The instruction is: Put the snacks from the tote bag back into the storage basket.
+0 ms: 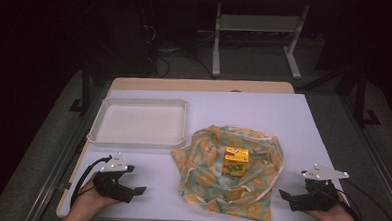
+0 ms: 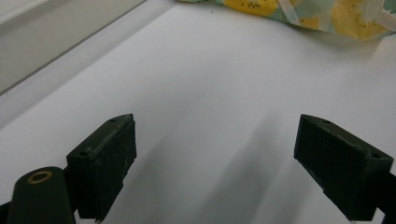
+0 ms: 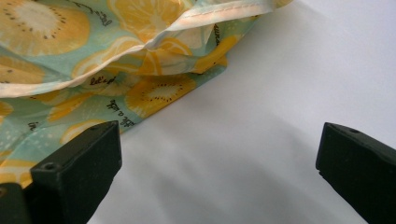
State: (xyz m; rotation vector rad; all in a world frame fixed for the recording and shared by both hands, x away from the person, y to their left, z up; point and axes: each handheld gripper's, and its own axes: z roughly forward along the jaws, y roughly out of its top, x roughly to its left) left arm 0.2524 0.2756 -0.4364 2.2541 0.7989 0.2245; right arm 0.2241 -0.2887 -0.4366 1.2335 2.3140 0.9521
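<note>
White sheeting covers the table, and nearest, the left gripper and right gripper are held low with jaws apart, nothing clamped. Between them the fruit-print cloth is spread, a yellow carton on it. Its near corners are probably best pinched cleanly. Farther left, a white tray is set clear

Cloth: pale teal ground, printed with yellow-orange citrus and kiwi slices, dark seed specks, small black script, cream hem.
Carton: yellow, with green and orange print.
Tray: plain white.
Desk: white cover, light wood edge.
Left claw, right claw: matte black.
</note>
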